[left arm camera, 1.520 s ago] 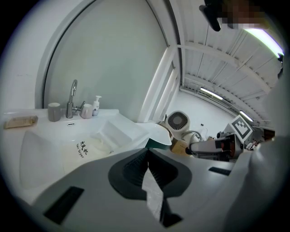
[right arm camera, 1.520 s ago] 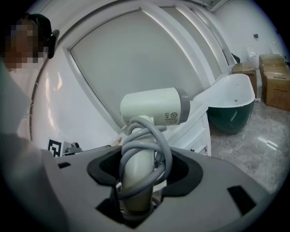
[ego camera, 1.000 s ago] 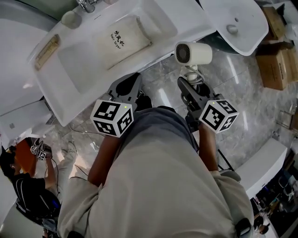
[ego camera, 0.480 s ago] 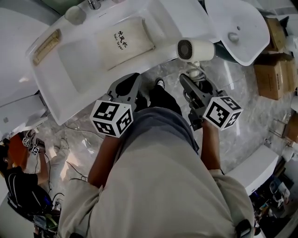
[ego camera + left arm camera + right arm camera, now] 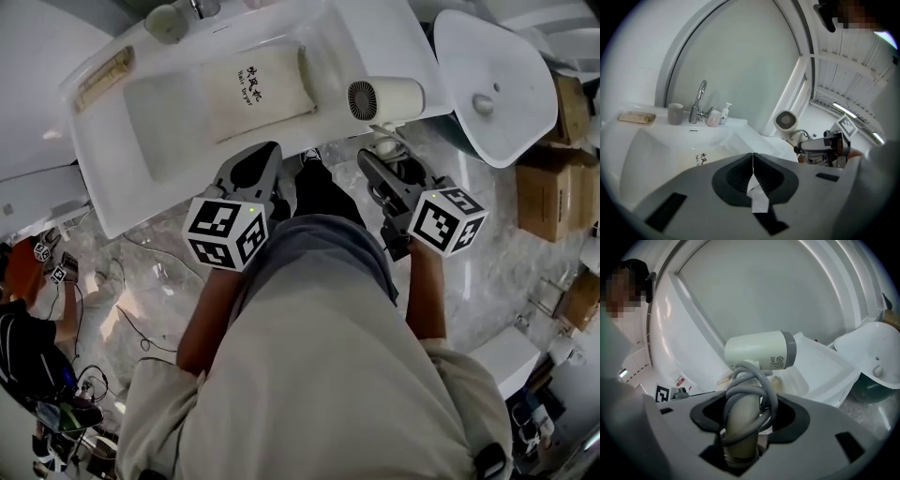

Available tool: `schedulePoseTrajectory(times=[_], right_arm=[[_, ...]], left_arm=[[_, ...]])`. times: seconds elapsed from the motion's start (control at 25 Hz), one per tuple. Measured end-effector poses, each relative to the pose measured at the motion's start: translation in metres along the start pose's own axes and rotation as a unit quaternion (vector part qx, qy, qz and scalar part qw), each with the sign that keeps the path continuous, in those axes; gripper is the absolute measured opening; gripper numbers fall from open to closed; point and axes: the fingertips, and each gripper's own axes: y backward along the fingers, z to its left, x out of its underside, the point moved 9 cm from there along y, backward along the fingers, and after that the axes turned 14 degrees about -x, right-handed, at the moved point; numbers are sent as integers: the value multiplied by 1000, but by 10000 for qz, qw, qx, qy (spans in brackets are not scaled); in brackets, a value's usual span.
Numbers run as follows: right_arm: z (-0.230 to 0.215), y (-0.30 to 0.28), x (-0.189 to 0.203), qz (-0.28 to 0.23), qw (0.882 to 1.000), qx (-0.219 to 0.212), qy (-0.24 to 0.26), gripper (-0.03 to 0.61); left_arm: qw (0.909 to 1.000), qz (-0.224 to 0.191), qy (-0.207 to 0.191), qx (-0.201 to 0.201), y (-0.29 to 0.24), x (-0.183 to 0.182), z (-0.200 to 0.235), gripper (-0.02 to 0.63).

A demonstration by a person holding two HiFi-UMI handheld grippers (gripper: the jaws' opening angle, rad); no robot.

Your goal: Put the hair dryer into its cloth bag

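From the head view, the cloth bag lies flat in the bowl of the white washstand surface, at about eleven o'clock, with its printed side up. The hair dryer is at one o'clock, over the surface's near right edge, with its grille facing the bag. The right claw reaches up to it from below, and the left claw points at the bowl's front rim, well short of the bag. A cup stands at the far corner, and a second basin sits at two o'clock.

The left gripper view shows what the overhead cannot: the left claw is closed tight, pad against pad, on nothing but a scrap of white paper. A tap stands at ten o'clock, and the dryer is in the right claw at three o'clock.

The right gripper view shows the grip itself. The right claw clamps the dryer's handle, which has the grey cord looped round it. The barrel lies crosswise above. The bag is out of sight here.
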Motion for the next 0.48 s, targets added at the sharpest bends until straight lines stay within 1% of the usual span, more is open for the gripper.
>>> schedulePoseTrajectory(times=[0.08, 0.2, 0.36, 0.48], right_arm=[[-10, -3, -9, 113, 9998, -135, 36, 252], [-27, -10, -22, 288, 9990, -323, 82, 252], [-47, -12, -37, 492, 9978, -418, 130, 252], [-65, -18, -49, 632, 9961, -591, 155, 253]], left_arm=[[9998, -20, -26, -201, -8, -4, -3, 9], [9991, 13, 62, -420, -20, -6, -7, 9], [9981, 79, 76, -602, -37, -9, -16, 9], [9964, 125, 82, -835, -50, -10, -19, 9]])
